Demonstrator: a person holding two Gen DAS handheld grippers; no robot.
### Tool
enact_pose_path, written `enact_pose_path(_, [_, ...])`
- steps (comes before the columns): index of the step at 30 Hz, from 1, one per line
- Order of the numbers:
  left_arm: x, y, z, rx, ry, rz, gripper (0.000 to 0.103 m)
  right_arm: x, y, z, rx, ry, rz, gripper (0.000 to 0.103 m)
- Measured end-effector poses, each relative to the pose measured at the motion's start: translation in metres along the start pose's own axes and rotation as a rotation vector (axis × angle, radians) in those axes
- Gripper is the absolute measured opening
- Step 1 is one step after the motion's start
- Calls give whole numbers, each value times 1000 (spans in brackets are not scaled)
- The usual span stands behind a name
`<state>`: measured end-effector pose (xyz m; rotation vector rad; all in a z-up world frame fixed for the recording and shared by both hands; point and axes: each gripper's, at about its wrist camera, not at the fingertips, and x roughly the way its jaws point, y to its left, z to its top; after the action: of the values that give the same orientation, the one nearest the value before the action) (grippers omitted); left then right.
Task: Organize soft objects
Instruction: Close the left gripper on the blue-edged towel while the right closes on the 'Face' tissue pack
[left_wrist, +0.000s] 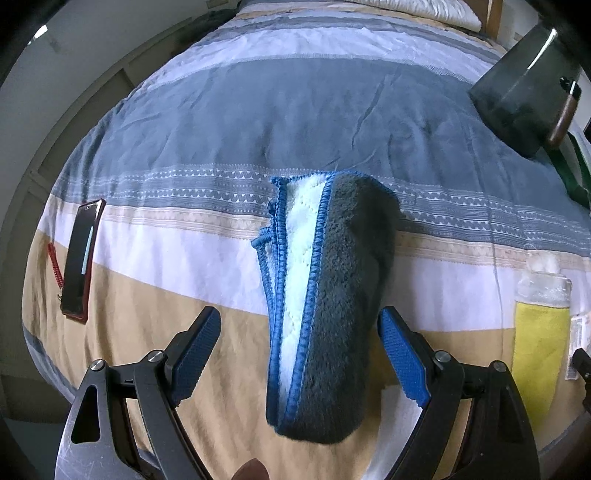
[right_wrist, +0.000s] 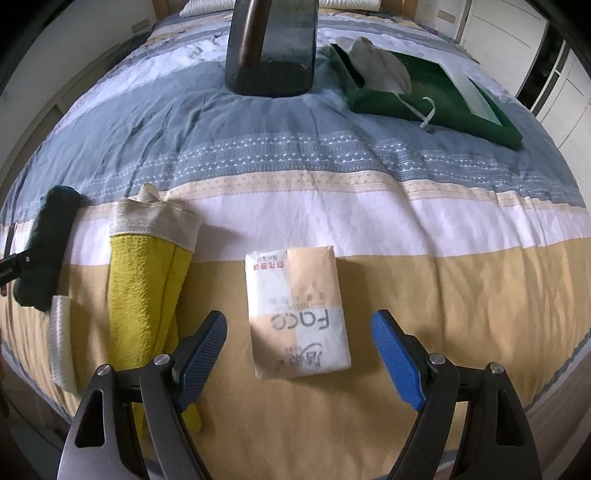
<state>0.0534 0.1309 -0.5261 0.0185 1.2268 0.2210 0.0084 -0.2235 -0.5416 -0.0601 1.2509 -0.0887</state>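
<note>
While both hand-held grippers hang over it, the bed (left_wrist: 229, 122) fills each view, its cover banded in grey-blue, white and tan. Toward the headboard stands a dark, dusty container (right_wrist: 271, 55) with a brown handle, and just to its right in the right wrist view lies a green flat box (right_wrist: 443, 96) with pale crumpled paper at its near corner.

On the tan and white bands lies the folded grey towel (left_wrist: 347, 295), plush, with blue stitched edging and a white inner layer showing along its left side. It lies lengthwise, running away from the left camera. To its right, apart from it, lies the yellow cloth (right_wrist: 147, 288), its far end capped by a cream lace-trimmed piece. Right of that, also apart, lies the tissue pack (right_wrist: 299, 314), a soft white and tan packet with printed lettering. A phone (left_wrist: 79, 258) in a red case lies well to the left of the towel, with a red coiled cord beside it.

The left hand-held gripper (left_wrist: 299, 354) has its jaws spread wide, the near end of the grey towel between the blue pads, neither pad pressing it. The right hand-held gripper (right_wrist: 299, 358) is likewise wide apart, straddling the near end of the tissue pack without touching it.
</note>
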Motion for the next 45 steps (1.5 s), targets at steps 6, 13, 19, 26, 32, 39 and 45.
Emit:
enact_pose_path(6, [15,-5,7,15,9,8,83,27,3,5,-18,23,-9,81])
enact_pose_path(13, [36,-10,15,34,45,-14,83,40,5,11,-39,39,-10,82])
enact_pose_path(19, [47,-16,16,62,67,-23,87,42,5,13,-46,44,-11,82])
enact_pose_path(26, [60,-5,22,55,87,-27,99,43,5,12,-45,45,-4,82])
enact_pose_path(32, [61,-4,23,59,83,-24,99,43,7,12,-50,45,-12,81])
enact_pose_path(39, [64,-4,26,60,82,-25,99,41,9,12,-64,38,-14,72])
enact_pose_path(45, [61,-8,24,61,79,-22,98,40,12,11,-79,35,-13,64])
